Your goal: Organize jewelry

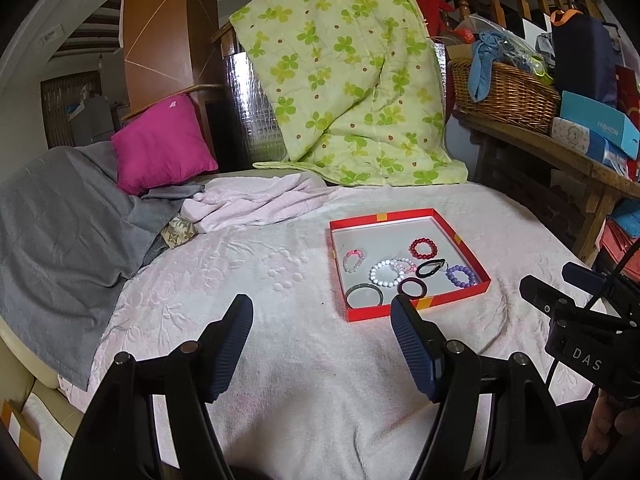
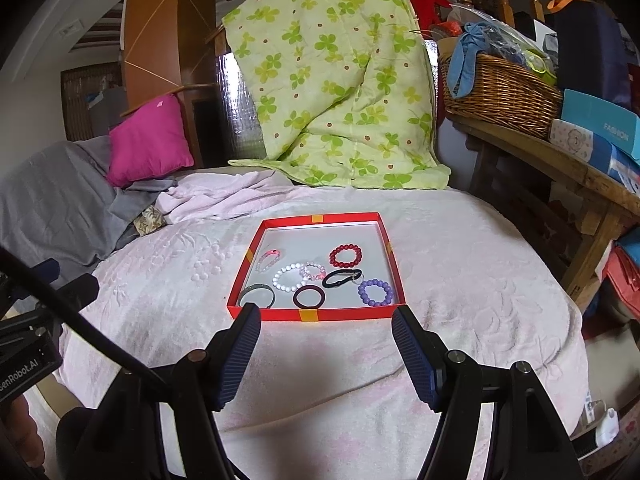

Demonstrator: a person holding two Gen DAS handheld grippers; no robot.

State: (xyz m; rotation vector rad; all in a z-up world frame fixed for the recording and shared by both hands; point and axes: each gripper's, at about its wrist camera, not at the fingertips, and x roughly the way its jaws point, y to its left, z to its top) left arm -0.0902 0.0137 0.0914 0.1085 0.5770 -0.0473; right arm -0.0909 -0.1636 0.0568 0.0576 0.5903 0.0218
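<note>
A red shallow box lies on a pale pink blanket and holds several bracelets: a red bead one, a white bead one, a purple bead one, a dark bangle, a grey-green bangle, a black hair tie and a pink-clear one. My left gripper is open and empty, left of the box's near corner. My right gripper is open and empty, just before the box's near wall.
The pink blanket covers the bed. A grey cloth and magenta pillow lie at the left. A green clover quilt hangs behind. A wooden bench with a wicker basket and boxes stands at the right.
</note>
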